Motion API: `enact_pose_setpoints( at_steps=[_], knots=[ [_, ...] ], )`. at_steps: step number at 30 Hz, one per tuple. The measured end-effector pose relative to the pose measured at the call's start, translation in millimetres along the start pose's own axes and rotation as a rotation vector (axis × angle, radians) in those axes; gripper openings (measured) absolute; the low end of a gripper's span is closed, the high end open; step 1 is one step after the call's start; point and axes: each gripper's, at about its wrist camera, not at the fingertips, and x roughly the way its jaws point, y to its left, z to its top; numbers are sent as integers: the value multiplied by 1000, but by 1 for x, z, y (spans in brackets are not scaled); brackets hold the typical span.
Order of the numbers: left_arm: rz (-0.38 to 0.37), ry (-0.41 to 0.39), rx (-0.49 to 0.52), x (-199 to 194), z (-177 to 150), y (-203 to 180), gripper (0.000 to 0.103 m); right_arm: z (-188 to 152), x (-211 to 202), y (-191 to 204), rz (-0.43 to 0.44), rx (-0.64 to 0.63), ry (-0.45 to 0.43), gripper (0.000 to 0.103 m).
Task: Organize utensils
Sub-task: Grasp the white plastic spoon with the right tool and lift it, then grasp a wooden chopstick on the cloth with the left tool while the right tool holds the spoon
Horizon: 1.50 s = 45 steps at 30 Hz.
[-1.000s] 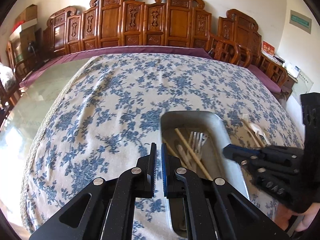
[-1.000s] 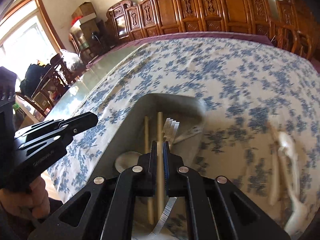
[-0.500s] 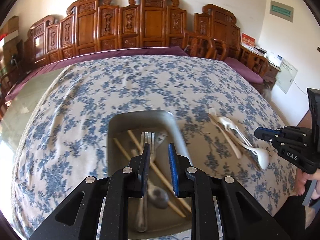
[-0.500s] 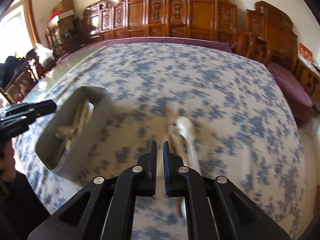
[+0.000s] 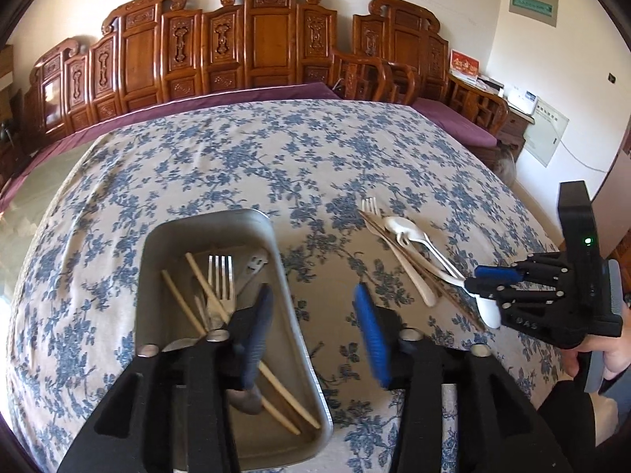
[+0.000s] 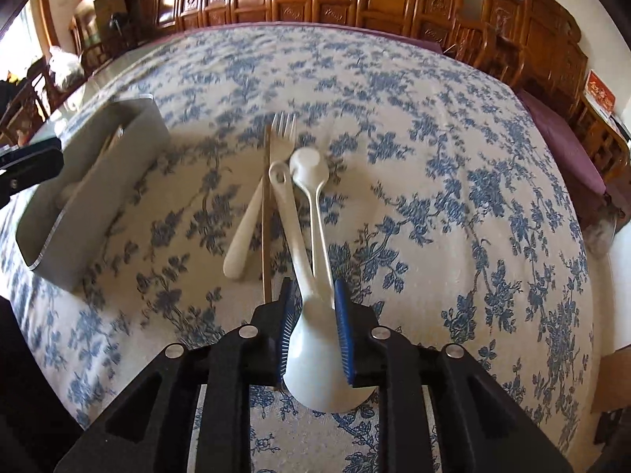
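The right gripper (image 6: 313,331) is positioned with its jaws parted to a moderate gap on either side of the bowl of a white plastic spoon (image 6: 315,354); contact with the blue pads cannot be confirmed. A second white spoon (image 6: 311,189), a white plastic fork (image 6: 256,197) and a thin wooden chopstick (image 6: 266,216) are laid just beside it on the blue-flowered cloth of the counter (image 6: 453,157). The left gripper (image 5: 311,331) is held with jaws wide and empty over the right wall of a grey metal tray (image 5: 288,295), in which a steel fork (image 5: 221,280) and wooden chopsticks (image 5: 205,287) are contained. Carved wooden chairs (image 5: 276,39) are ranged behind.
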Motion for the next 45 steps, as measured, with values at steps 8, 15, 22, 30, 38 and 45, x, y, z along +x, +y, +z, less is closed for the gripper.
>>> enact_pose_setpoints(
  at_steps=[8,15,22,30,38,45],
  knots=[
    [6,-27,24,1,-4,-14,83,-3,6,8,-40,-64,59,26],
    [-9,-42,35,5,-8,-22,91,-11,4,12,-51,-105,102,28],
    [-26,-32,34,12,-12,-27,94,-19,2,10,-40,-109,137,30],
    [-46,-19,32,17,-16,-32,94,-21,1,9,-3,-95,137,14],
    [-55,-4,61,19,-17,-43,94,-29,-8,7,11,-104,117,10],
    [-81,27,75,22,-21,-53,94,-36,-34,-7,41,-63,56,4]
  ],
)
